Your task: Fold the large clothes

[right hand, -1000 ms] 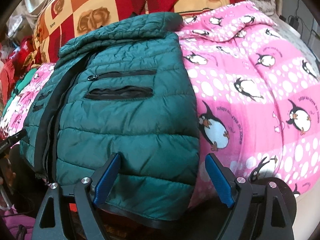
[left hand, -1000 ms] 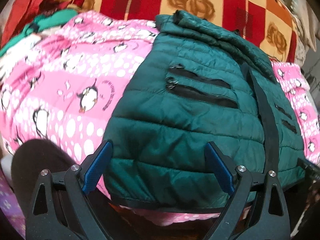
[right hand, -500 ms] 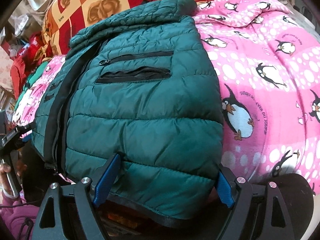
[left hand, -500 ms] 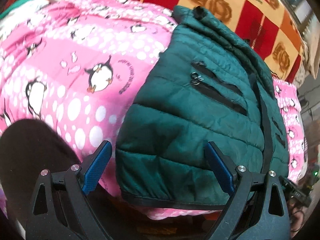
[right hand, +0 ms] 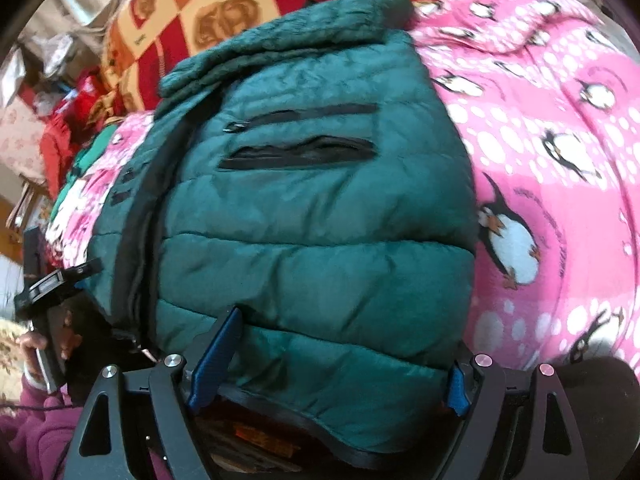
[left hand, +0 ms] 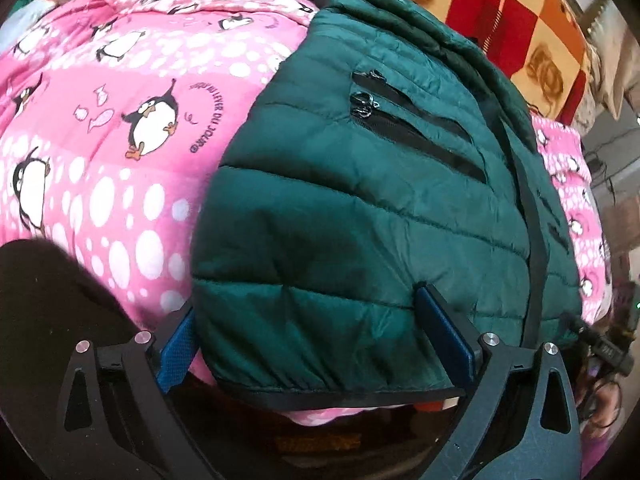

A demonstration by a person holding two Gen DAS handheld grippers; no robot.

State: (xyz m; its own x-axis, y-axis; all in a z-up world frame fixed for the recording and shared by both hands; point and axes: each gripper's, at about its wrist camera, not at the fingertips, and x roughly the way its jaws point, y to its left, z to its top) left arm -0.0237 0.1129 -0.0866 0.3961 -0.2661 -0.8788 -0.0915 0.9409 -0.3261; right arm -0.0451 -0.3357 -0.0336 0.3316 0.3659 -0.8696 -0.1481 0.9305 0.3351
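In the left wrist view the left gripper straddles the green puffer jacket's hem on the pink penguin blanket, jaws spread, not clamping — in the right wrist view the right gripper likewise gapes across the hem's other corner.

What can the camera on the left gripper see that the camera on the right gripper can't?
Only the left wrist view shows the left gripper, both jaws wide open around one bottom corner of the jacket.

Only the right wrist view shows the right gripper, open around the other corner, plus a hand holding a black handle at the left edge.

Both show the green puffy jacket, the pink penguin blanket and the checked rose blanket.
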